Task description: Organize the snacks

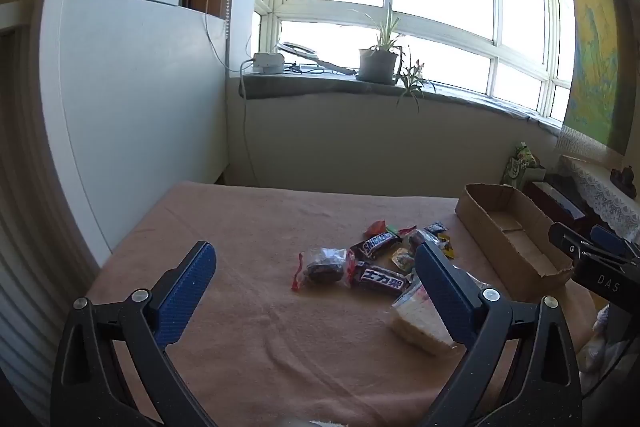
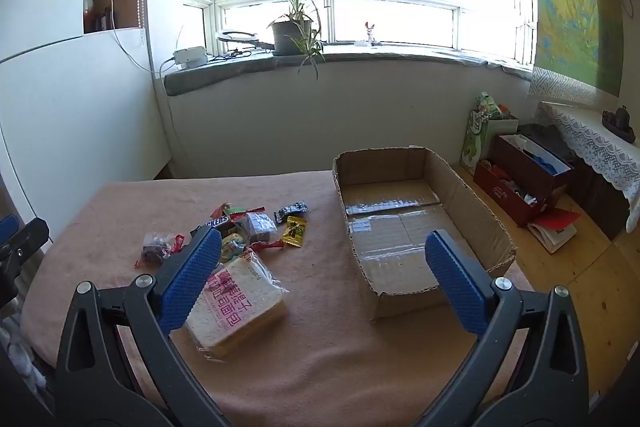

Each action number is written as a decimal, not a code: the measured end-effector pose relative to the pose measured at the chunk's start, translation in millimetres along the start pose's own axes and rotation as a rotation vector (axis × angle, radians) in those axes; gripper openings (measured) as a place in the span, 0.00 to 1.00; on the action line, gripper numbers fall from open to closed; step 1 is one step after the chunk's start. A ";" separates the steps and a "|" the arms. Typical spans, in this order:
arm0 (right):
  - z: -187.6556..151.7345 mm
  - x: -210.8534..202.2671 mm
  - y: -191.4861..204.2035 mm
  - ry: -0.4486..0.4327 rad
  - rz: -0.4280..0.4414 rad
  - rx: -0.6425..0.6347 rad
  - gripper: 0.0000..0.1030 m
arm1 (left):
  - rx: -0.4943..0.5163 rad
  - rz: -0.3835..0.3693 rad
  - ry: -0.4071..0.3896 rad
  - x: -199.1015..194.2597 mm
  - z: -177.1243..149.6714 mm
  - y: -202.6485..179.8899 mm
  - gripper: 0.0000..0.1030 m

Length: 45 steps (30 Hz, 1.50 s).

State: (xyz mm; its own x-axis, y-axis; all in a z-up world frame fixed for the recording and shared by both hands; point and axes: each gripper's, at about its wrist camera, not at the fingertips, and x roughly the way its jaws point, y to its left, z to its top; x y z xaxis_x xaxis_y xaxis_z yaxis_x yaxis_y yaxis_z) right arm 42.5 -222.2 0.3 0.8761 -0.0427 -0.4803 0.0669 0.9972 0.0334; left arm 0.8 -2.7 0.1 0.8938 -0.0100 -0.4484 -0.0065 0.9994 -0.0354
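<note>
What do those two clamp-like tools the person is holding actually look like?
Each gripper, left and right, has two curved black plastic arms with silver rivets, ending in blue, finely ribbed pads. Seen from the left view, the right one's black side bears white letters, "DAS".

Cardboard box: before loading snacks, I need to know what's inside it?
Nothing: the cardboard box shows only its bare, taped floor. The right gripper's finger covers a small patch near its front wall.

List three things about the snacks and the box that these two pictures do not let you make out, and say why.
- Bread pack: its near-left corner, right wrist view, hidden behind a gripper finger.
- Small sweets in the pile: labels too small, left wrist view.
- Cardboard box: its near end, left wrist view, partly covered by the right gripper.
</note>
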 end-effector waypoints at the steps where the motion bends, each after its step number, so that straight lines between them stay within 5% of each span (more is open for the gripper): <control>1: 0.3 -0.8 0.1 -0.003 -0.001 0.004 1.00 | 0.007 -0.005 0.001 0.2 0.0 -2.3 0.97; 4: 1.7 -3.8 0.9 -0.011 0.001 0.015 1.00 | -0.054 -0.007 0.005 0.7 -0.7 5.1 0.97; 45: 7.4 -4.9 3.7 -0.012 -0.004 0.000 1.00 | -0.064 -0.027 -0.005 -6.2 -4.6 4.5 0.97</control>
State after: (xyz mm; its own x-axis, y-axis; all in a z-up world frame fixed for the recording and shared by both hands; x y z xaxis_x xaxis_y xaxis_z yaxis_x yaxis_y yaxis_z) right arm 42.0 -218.7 9.2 0.8817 -0.0472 -0.4695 0.0703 0.9970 0.0317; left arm -6.8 1.8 -1.4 0.8962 -0.0362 -0.4423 -0.0111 0.9945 -0.1039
